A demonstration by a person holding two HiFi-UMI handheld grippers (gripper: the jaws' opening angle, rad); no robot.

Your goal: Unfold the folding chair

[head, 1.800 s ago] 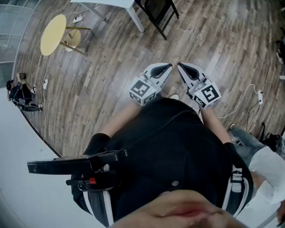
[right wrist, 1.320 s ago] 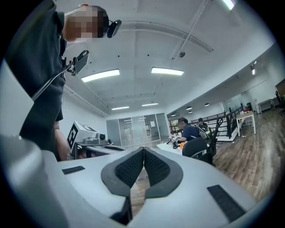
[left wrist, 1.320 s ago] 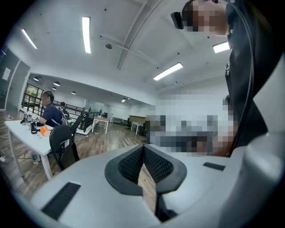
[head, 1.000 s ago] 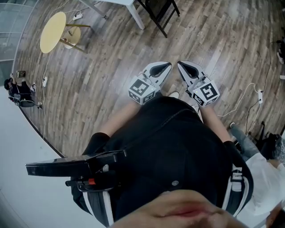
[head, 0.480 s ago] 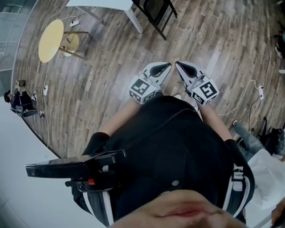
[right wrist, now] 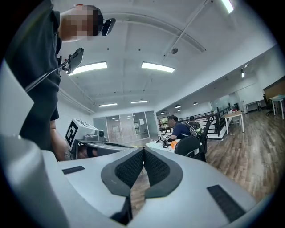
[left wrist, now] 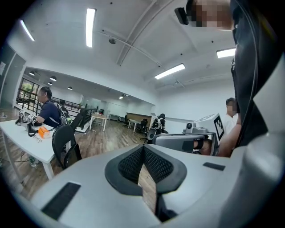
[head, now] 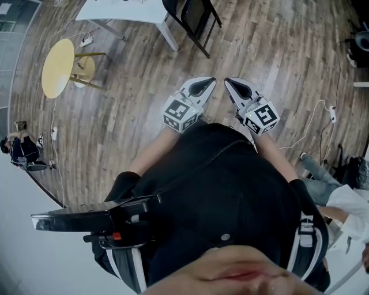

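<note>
Head view, looking steeply down past my black shirt: I held my left gripper [head: 210, 83] and my right gripper [head: 229, 82] side by side in front of me, low over a wooden floor [head: 144, 86], each with its marker cube nearest my body. Their tips pointed away from me and stood close together without touching.

In the left gripper view, the left gripper's two black ribbed pads [left wrist: 129, 164] met at the tip and nothing was between them. In the right gripper view, the right gripper's pads [right wrist: 156, 167] were likewise together and empty.

The black chair [head: 193, 17] stood well apart from both grippers, at the top of the head view, just beside the corner of a white worktop [head: 124, 11]. I could not tell from any view whether it was folded or open. In the left gripper view it appeared at the left, against the worktop's edge, where a person [left wrist: 46, 113] sat with small items in front of them.

A round yellow table [head: 57, 60] stood further to the left on the floor. At the right, a white cable [head: 314, 124] trailed across the boards.
</note>
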